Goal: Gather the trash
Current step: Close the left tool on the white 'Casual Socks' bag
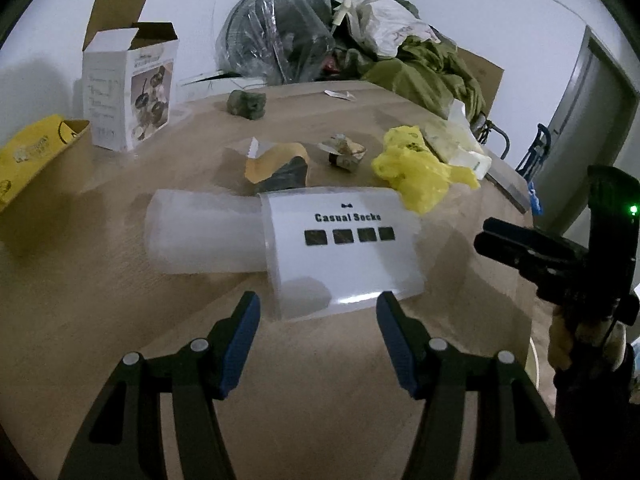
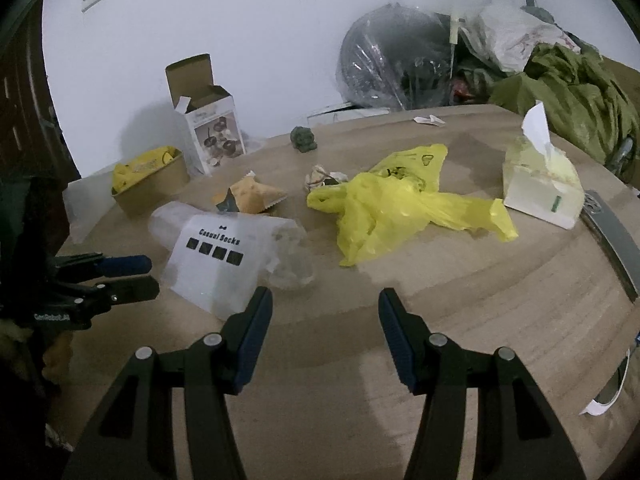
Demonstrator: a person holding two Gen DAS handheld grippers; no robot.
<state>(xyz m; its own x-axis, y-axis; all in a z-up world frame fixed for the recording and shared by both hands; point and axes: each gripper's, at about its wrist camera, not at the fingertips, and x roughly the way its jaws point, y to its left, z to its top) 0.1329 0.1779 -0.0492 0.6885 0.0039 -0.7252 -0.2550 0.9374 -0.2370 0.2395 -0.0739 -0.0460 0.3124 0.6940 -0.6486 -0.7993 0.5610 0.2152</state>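
A clear "Casual Socks" plastic package (image 1: 340, 248) lies on the wooden table (image 1: 280, 360) just ahead of my open left gripper (image 1: 318, 308). It also shows in the right wrist view (image 2: 224, 256), left of my open right gripper (image 2: 324, 300). A crumpled yellow plastic bag (image 2: 384, 208) lies ahead of the right gripper, and shows in the left view (image 1: 416, 168). An orange snack wrapper (image 1: 276, 168) and a crumpled paper wad (image 1: 346, 152) lie behind the package. Both grippers are empty.
A brown paper bowl with yellow trash (image 2: 150, 184) and an open white carton (image 2: 210, 132) stand at the left. A tissue pack (image 2: 540, 184) sits at the right. A small green object (image 2: 304, 140) and a paper scrap (image 2: 430, 120) lie far back. Bagged clutter (image 2: 400, 64) piles behind.
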